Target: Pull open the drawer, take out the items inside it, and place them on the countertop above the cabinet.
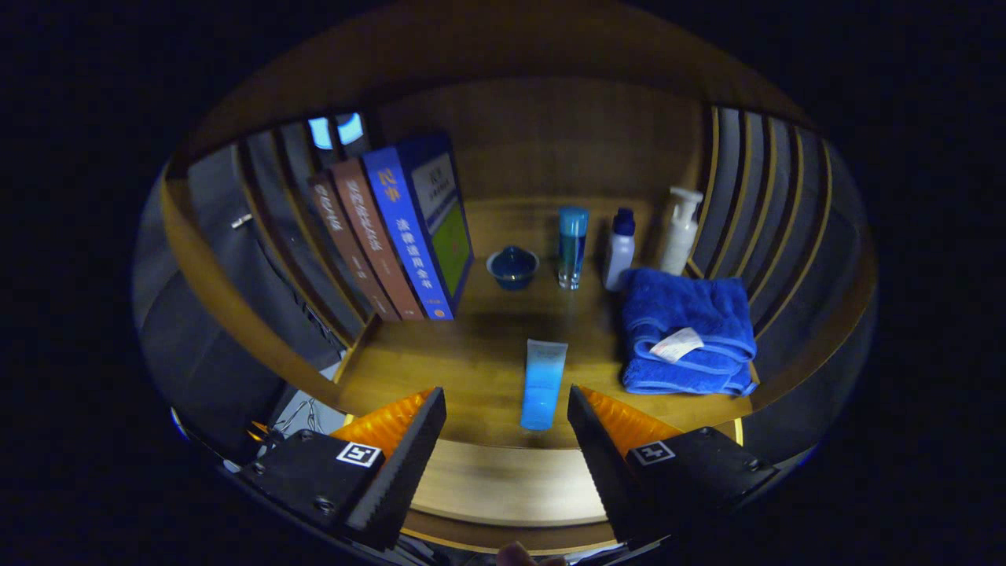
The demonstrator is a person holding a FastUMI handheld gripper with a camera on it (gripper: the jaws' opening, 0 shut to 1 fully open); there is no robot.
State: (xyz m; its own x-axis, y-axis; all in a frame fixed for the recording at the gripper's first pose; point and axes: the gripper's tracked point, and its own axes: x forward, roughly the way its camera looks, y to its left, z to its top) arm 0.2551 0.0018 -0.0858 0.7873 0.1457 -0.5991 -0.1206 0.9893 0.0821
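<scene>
Gripper view, looking onto the wooden table (479,362) above the cabinet. Your gripper (507,405) hangs with its fingers (409,452) spread wide and holding nothing; only their forward parts show, and the body behind them is cut off. A blue tube (543,384) lies flat on the table, lengthwise between the two fingers and just ahead of them, near the table's front edge; its near end is slightly blurred.

Beyond the tube, a small blue bowl (512,266) sits beside a tall clear bottle with a blue cap (572,245). Next come a white bottle with a dark cap (620,248) and a white pump bottle (681,229); the bases of both are hidden behind a folded blue towel (686,330), which carries a white tag. Beside the bowl, a row of books (401,236) leans against the slatted side wall; the outermost spines are dim.

The cabinet front (511,487) shows below the table edge, between the fingers. You cannot tell from here whether the drawer is open or shut, and its contents are hidden. The booth is dim, so fine detail is lost.
</scene>
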